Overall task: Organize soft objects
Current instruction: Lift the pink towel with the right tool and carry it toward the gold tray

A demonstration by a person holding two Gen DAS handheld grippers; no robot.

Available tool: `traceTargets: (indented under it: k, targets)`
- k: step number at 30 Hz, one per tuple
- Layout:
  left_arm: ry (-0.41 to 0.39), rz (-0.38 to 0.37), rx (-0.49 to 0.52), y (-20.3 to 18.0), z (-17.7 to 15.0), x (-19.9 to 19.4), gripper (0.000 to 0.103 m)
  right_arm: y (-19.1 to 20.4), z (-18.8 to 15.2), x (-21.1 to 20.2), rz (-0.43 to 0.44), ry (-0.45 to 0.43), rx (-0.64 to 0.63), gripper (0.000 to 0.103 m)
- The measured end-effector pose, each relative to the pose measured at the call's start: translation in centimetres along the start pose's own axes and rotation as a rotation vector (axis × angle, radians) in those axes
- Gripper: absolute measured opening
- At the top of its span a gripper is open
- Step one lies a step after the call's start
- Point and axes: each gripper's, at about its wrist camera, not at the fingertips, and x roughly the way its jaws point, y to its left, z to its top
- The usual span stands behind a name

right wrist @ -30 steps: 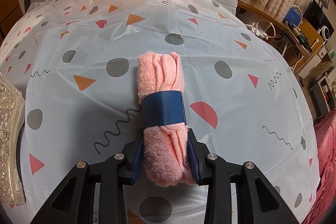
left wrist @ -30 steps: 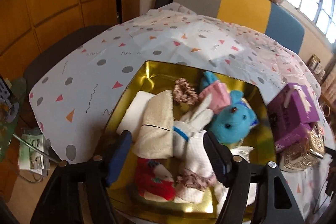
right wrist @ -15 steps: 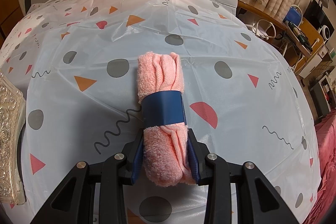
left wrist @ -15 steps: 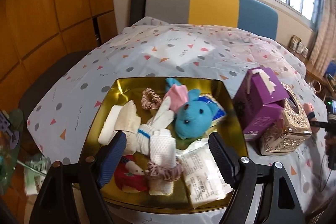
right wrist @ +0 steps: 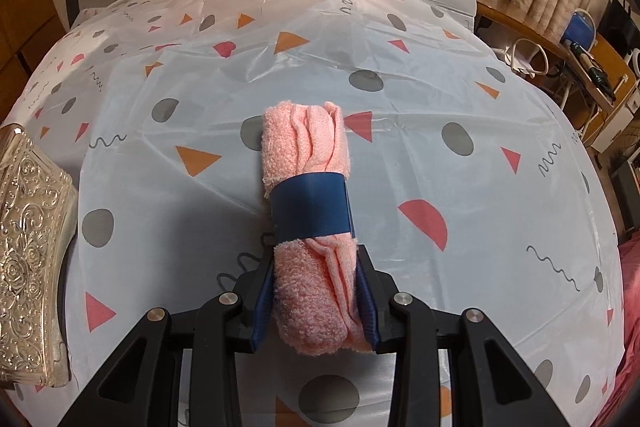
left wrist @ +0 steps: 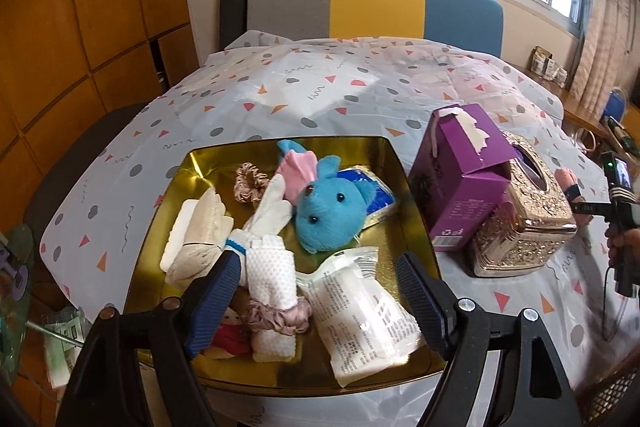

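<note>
The right gripper [right wrist: 316,303] clamps the near end of a rolled pink terry towel [right wrist: 308,227], jaws narrow and pads pressed into the pile, so the roll keeps its shape for carrying; a dark blue band [right wrist: 310,207] binds its middle; it lies on or just over the glossy patterned tablecloth [right wrist: 460,87], which of the two cannot be told. The left gripper [left wrist: 320,301] hangs over the gold tray [left wrist: 192,167], jaws wide and having just been opening, gripping nothing. The tray collects the soft items: a blue plush toy [left wrist: 328,211], a white waffle-knit roll [left wrist: 270,275], satin scrunchies [left wrist: 250,181] and a sealed plastic packet [left wrist: 360,311]. A purple carton [left wrist: 460,175] and an embossed metallic tissue box [left wrist: 524,227], both rigid, stand just beside the tray.
</note>
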Motion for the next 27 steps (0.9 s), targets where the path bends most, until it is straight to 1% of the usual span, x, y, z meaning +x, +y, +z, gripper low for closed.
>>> traceTargets:
  k: [5, 7, 11, 16, 23, 27]
  targets:
    - [-0.006, -0.017, 0.018, -0.3, -0.1, -0.4, 0.081, 0.5, -0.1, 0.1, -0.014, 0.013, -0.012, 0.036]
    - [-0.012, -0.026, 0.024, -0.4, -0.1, -0.6, 0.081, 0.4, -0.1, 0.1, -0.003, 0.029, 0.005, 0.036]
    - [-0.012, -0.045, 0.030, -0.4, -0.3, -0.9, 0.081, 0.7, 0.1, -0.1, -0.013, 0.072, 0.038, 0.036]
    - [-0.010, -0.062, 0.026, 0.1, -0.7, -1.1, 0.081, 1.2, -0.4, -0.3, -0.036, 0.082, 0.090, 0.036]
    - [-0.020, -0.086, -0.009, 1.7, -1.2, -1.4, 0.081, 2.9, -1.5, -1.1, -0.006, 0.107, 0.096, 0.036]
    - [-0.018, -0.089, -0.052, 3.4, -1.4, -1.5, 0.081, 2.9, -1.6, -1.5, 0.046, 0.125, 0.157, 0.035]
